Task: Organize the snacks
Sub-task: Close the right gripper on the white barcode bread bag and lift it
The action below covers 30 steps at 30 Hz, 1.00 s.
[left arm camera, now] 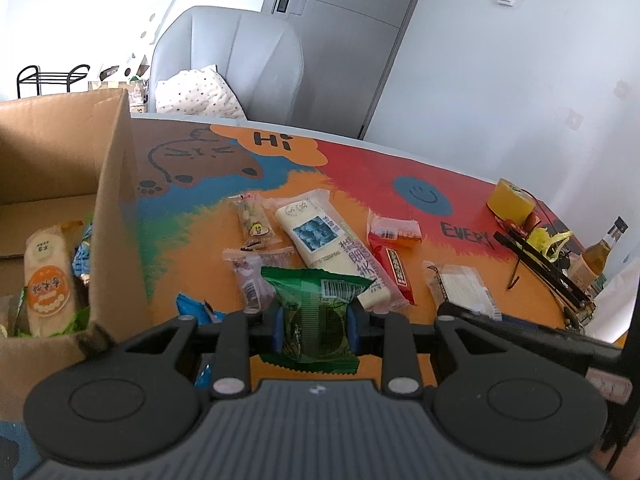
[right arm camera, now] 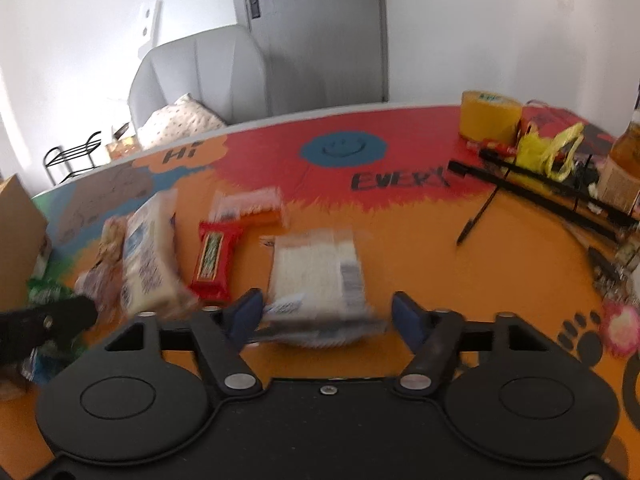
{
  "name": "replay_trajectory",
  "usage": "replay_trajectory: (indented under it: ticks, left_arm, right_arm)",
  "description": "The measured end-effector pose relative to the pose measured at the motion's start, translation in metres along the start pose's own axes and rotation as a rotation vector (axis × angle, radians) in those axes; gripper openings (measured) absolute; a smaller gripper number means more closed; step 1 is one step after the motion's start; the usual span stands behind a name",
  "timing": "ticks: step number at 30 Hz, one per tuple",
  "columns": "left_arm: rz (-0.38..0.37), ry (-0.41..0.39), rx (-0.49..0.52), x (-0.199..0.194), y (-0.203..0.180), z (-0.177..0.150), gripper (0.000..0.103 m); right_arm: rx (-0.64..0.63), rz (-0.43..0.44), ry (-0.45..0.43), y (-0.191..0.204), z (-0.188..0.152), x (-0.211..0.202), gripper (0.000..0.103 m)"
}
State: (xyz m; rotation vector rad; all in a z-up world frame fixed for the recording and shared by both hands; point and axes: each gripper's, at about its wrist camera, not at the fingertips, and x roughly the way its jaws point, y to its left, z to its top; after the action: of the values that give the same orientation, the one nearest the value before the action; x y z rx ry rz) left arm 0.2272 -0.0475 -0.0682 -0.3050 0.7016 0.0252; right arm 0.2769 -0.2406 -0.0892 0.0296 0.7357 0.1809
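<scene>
My left gripper (left arm camera: 315,328) is shut on a green snack packet (left arm camera: 316,300), held just above the colourful table (left arm camera: 360,168). To its left stands an open cardboard box (left arm camera: 116,208) with several snacks (left arm camera: 46,280) inside. Loose on the table lie a long white packet (left arm camera: 328,244), a red bar (left arm camera: 394,274) and an orange-red packet (left arm camera: 394,232). My right gripper (right arm camera: 326,312) is open, its blue pads on either side of a clear packet of white crackers (right arm camera: 316,268) with gaps on both sides; this view is blurred. The red bar (right arm camera: 214,260) lies to that packet's left.
A yellow tape roll (left arm camera: 510,200), a glass bottle (left arm camera: 600,256), black rails and a yellow bag (right arm camera: 548,152) crowd the table's right side. A pen (right arm camera: 476,216) lies near them. A grey chair (left arm camera: 228,64) with a dotted cushion stands behind the table.
</scene>
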Motion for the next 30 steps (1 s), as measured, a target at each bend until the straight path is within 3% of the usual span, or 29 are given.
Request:
replay_trajectory:
  ticks: [10, 16, 20, 23, 28, 30]
  left_arm:
    - [-0.001, -0.023, 0.002, -0.024, -0.003, -0.003, 0.028]
    - [0.0, -0.045, 0.01, -0.04, -0.003, -0.002, 0.028]
    - [-0.001, -0.039, 0.015, -0.045, -0.002, -0.006, 0.028]
    - [0.002, -0.027, 0.014, -0.045, -0.001, -0.009, 0.028]
    - [0.0, -0.01, 0.005, -0.041, 0.001, -0.013, 0.028]
    - [0.002, -0.007, 0.003, -0.039, 0.002, -0.014, 0.028]
  right_arm:
    - [-0.007, 0.103, -0.036, -0.004, -0.004, -0.031, 0.05]
    - [-0.01, 0.139, -0.043, -0.002, -0.007, -0.045, 0.048]
    - [-0.018, 0.138, 0.003, -0.001, -0.013, -0.045, 0.049]
    - [-0.015, 0.146, 0.029, -0.002, -0.017, -0.046, 0.053]
    - [-0.06, 0.119, 0.021, 0.003, -0.02, -0.045, 0.074]
    - [-0.075, 0.109, 0.022, 0.005, -0.02, -0.042, 0.074]
